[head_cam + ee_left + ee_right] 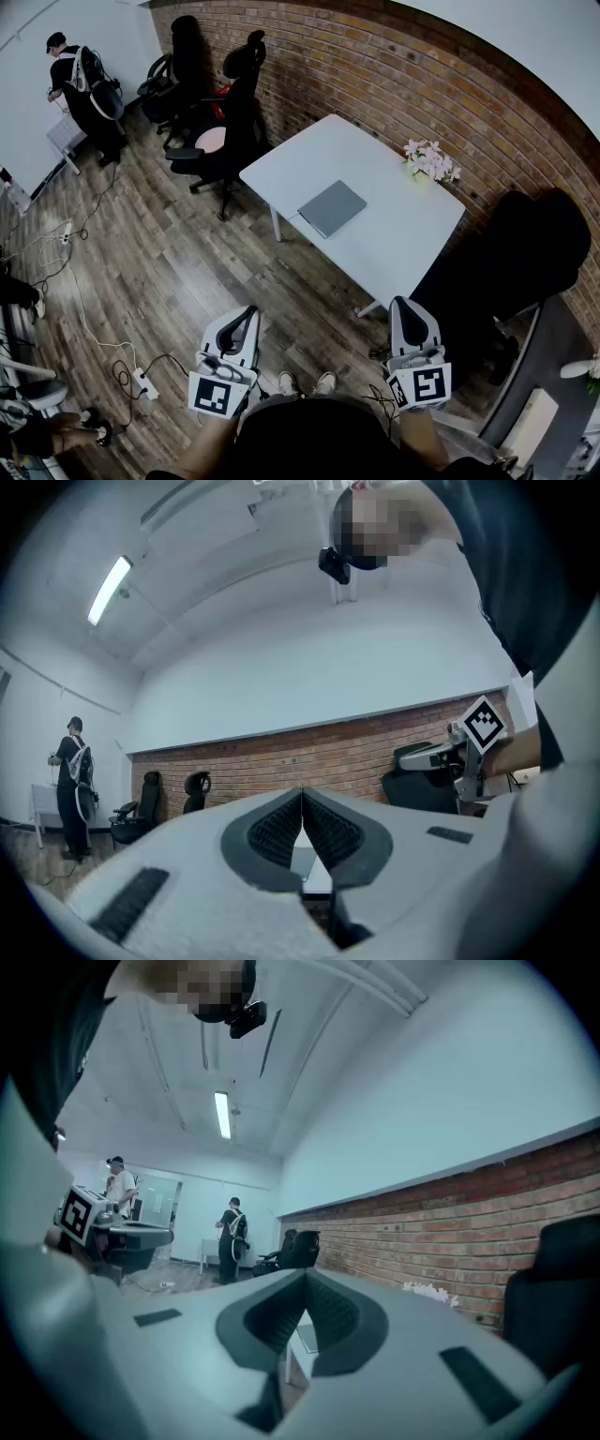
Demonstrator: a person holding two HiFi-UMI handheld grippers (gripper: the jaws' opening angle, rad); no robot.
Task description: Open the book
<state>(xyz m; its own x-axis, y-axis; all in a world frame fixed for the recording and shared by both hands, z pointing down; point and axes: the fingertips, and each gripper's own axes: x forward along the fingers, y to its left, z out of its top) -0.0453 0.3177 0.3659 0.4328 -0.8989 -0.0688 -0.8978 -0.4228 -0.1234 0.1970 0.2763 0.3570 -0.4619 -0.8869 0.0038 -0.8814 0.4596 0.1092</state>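
A closed grey book (pixel 332 207) lies flat near the middle of the white table (pixel 394 234), well ahead of both grippers. My left gripper (pixel 246 317) is held close to the body over the wood floor, its jaws shut with nothing between them. My right gripper (pixel 405 309) hangs level near the table's front corner, also shut and empty. In the left gripper view the jaw tips (pixel 302 792) meet, and the table shows faintly beyond them. The right gripper view shows its tips (pixel 305 1279) together, with the table behind them.
A pot of pink flowers (pixel 430 161) stands at the table's far corner by the brick wall. Black office chairs (pixel 225 141) stand to the table's left, and another black chair (pixel 525 253) to its right. Cables and a power strip (pixel 143 382) lie on the floor. A person (pixel 82 89) stands far left.
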